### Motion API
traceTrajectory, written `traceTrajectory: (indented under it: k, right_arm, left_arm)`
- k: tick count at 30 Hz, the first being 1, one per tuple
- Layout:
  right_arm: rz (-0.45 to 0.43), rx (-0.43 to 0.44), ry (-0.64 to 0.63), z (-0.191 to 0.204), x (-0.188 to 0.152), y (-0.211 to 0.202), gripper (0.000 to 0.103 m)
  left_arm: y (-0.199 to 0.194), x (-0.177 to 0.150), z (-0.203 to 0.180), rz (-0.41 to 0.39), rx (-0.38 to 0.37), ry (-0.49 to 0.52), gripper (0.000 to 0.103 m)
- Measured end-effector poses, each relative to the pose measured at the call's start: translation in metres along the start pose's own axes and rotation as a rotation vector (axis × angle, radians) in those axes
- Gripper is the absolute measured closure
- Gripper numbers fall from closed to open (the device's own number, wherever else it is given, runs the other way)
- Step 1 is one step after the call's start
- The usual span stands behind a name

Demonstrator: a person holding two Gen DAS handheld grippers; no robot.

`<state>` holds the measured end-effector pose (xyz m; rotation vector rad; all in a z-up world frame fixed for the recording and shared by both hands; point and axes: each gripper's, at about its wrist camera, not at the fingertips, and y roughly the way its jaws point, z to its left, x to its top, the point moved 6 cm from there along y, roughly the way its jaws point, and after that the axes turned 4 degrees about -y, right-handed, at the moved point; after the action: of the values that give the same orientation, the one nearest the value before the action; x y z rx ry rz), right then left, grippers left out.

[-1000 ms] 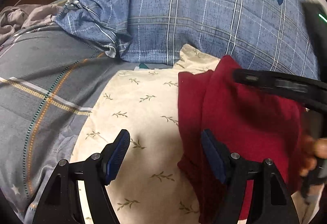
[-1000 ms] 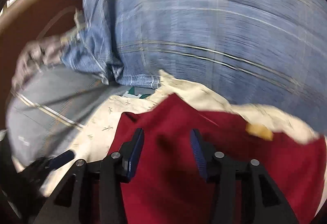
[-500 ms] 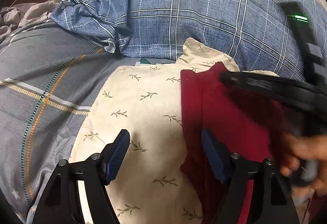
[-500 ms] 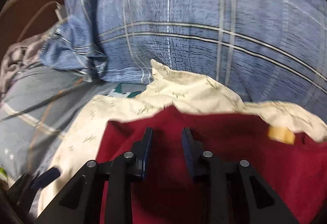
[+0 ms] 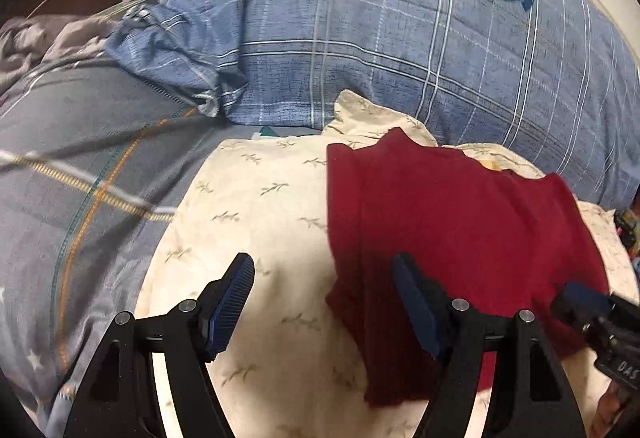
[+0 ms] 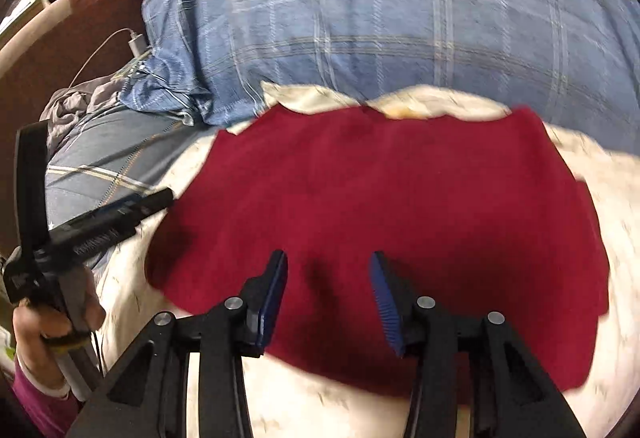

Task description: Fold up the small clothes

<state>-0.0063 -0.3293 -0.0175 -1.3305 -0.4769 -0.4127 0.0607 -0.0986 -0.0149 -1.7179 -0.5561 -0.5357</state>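
Midway, I judge: red garment [image 6: 380,206] lies folded on cream cloth [image 5: 260,206], frame centre, further fold likely left. My left gripper [image 5: 324,302] wide open, empty; right gripper [image 6: 328,294] half-open, just widened, holding nothing.

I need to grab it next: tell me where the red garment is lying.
The red garment lies on the cream leaf-print cloth, just before the blue plaid pillow; in the left wrist view it is right of centre.

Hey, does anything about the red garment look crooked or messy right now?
Mostly tidy. The red garment lies flat on the cream cloth, but its far edge is uneven and one corner peaks up.
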Motion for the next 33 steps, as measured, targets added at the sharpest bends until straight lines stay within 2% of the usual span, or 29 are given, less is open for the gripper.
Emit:
traceTrajectory:
  k: [3,9,15,17,21,23,25,28,33]
  right_arm:
    - [0.019,0.028,-0.001,0.008,-0.011,-0.005,0.057]
    - [0.018,0.138,-0.137,0.075,-0.008,0.004,0.059]
    - [0.039,0.158,-0.204,0.115,-0.002,0.034,0.06]
    - [0.046,0.172,-0.229,0.127,-0.004,0.039,0.06]
    - [0.028,0.171,-0.322,0.15,-0.011,0.045,0.061]
    - [0.033,0.141,-0.348,0.155,-0.014,0.055,0.061]
    - [0.026,0.13,-0.324,0.156,-0.013,0.055,0.062]
    - [-0.01,0.188,-0.304,0.158,-0.007,0.037,0.063]
    - [-0.047,0.06,-0.328,0.124,0.003,0.021,0.062]
  left_arm:
    - [-0.013,-0.002,0.016,-0.012,0.027,-0.043,0.031]
    - [-0.016,-0.007,0.029,-0.003,0.062,-0.082,0.031]
    - [-0.011,0.002,0.023,0.007,0.032,-0.055,0.031]
    - [-0.011,0.01,0.029,-0.017,0.059,-0.053,0.031]
    - [-0.01,0.017,0.042,-0.023,0.063,-0.107,0.031]
    - [-0.009,0.017,0.044,-0.021,0.066,-0.117,0.031]
    - [-0.009,0.016,0.045,-0.018,0.07,-0.114,0.031]
    - [-0.008,0.016,0.043,-0.013,0.056,-0.113,0.031]
    - [-0.013,0.012,0.029,-0.022,0.023,-0.075,0.031]
